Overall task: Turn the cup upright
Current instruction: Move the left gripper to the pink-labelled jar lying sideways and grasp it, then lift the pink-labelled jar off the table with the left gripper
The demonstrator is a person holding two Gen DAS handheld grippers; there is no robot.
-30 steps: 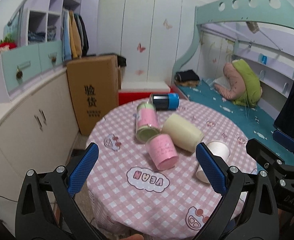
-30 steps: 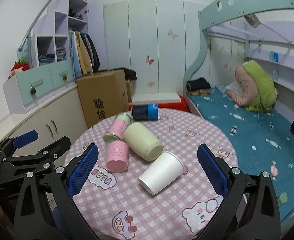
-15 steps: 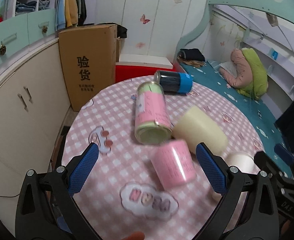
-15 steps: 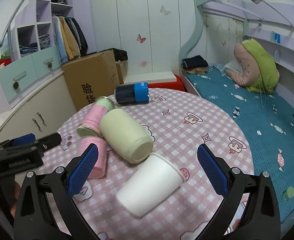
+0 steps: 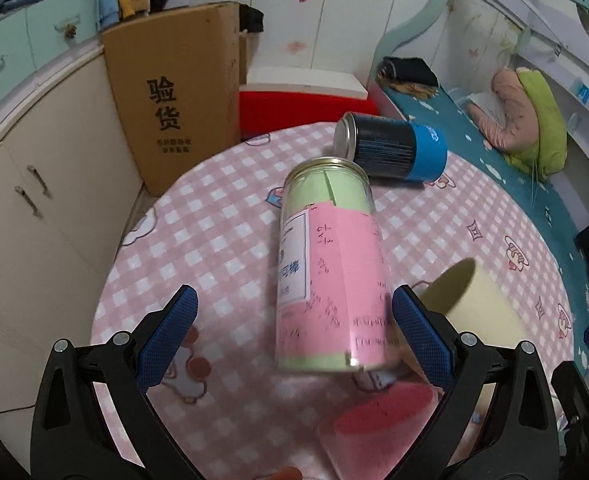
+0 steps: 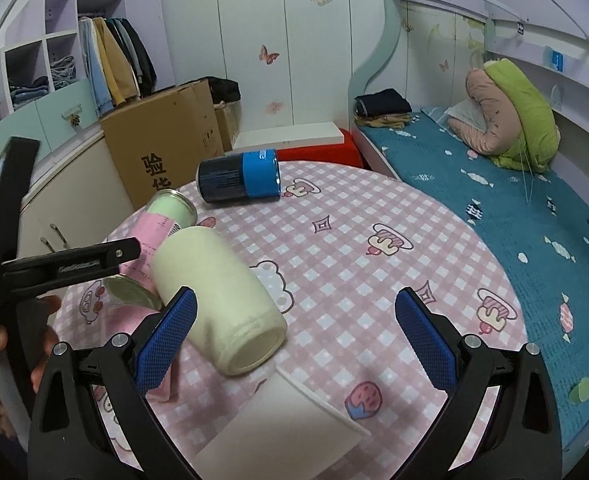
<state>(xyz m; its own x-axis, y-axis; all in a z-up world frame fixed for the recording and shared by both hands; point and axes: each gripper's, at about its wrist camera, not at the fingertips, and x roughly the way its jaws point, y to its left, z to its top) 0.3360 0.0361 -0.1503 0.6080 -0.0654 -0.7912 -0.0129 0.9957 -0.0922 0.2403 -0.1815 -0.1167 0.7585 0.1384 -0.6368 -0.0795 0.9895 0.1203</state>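
Several cups lie on their sides on a round pink-checked table (image 5: 222,216). A pink-and-green can (image 5: 326,276) lies between the open fingers of my left gripper (image 5: 294,332). A small pink cup (image 5: 378,424) lies below it, and a cream cup (image 5: 482,304) to its right. In the right wrist view my right gripper (image 6: 294,328) is open over the cream cup (image 6: 222,300), and a white paper cup (image 6: 286,428) lies on its side just under the gripper. A dark can with a blue band (image 6: 240,180) lies at the far edge.
A cardboard box (image 5: 174,92) and white cabinets (image 5: 34,184) stand left of the table. A red-and-white box (image 5: 306,96) sits behind it. A bed with a teal sheet (image 6: 514,200) runs along the right. My left gripper's arm (image 6: 54,268) crosses the right wrist view's left side.
Both grippers have moved forward and down toward the table. The pink-and-green can now lies between the left fingers; the white paper cup now lies under the right gripper.
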